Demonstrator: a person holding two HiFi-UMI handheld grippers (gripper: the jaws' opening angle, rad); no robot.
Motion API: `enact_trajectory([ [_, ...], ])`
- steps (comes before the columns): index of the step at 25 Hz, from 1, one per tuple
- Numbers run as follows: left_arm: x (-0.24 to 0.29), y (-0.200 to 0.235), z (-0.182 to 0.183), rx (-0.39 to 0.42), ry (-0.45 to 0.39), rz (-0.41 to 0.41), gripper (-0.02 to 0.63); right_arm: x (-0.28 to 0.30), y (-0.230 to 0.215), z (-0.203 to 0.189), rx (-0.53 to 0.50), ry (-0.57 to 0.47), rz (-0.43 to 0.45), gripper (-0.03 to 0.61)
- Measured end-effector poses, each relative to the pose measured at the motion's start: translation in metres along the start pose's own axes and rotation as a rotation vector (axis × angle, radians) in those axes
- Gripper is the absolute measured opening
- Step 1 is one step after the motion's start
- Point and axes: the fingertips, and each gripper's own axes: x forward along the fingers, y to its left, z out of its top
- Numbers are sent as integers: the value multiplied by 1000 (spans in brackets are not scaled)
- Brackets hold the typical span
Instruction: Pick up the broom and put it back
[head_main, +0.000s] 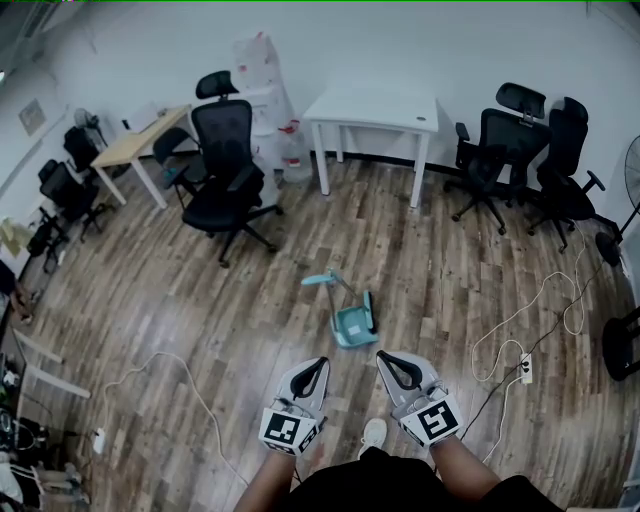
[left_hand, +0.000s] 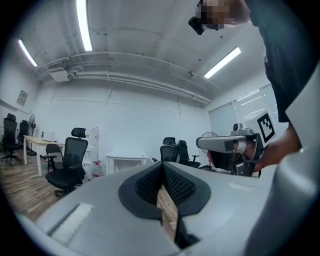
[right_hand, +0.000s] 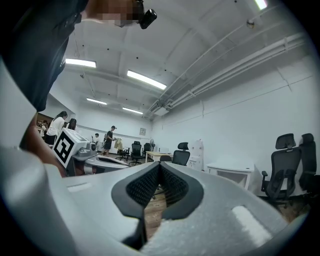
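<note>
A teal broom and dustpan set (head_main: 352, 320) lies on the wood floor in the head view, its light handle end (head_main: 320, 279) pointing to the upper left. My left gripper (head_main: 319, 362) and right gripper (head_main: 382, 356) are held side by side just short of it, both shut and empty. In the left gripper view the pads of the left gripper (left_hand: 162, 169) meet at the tip, and the right gripper (left_hand: 225, 144) shows to the side. The right gripper (right_hand: 160, 167) looks the same in its own view, beside the left gripper (right_hand: 102, 161). Neither gripper view shows the broom.
A black office chair (head_main: 225, 165) stands at the back left, a white table (head_main: 375, 110) behind the set, and more chairs (head_main: 525, 150) at the right. A white cable (head_main: 525, 310) and power strip (head_main: 526, 368) lie to the right, another cable (head_main: 170, 365) to the left.
</note>
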Motion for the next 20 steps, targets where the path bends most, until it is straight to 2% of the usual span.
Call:
enact_trajectory([
  [12, 34, 18, -16, -8, 41, 75, 19, 13, -41, -17, 39, 1, 62, 3],
  [20, 46, 41, -18, -17, 68, 92, 20, 51, -38, -36, 58, 39, 113, 3],
])
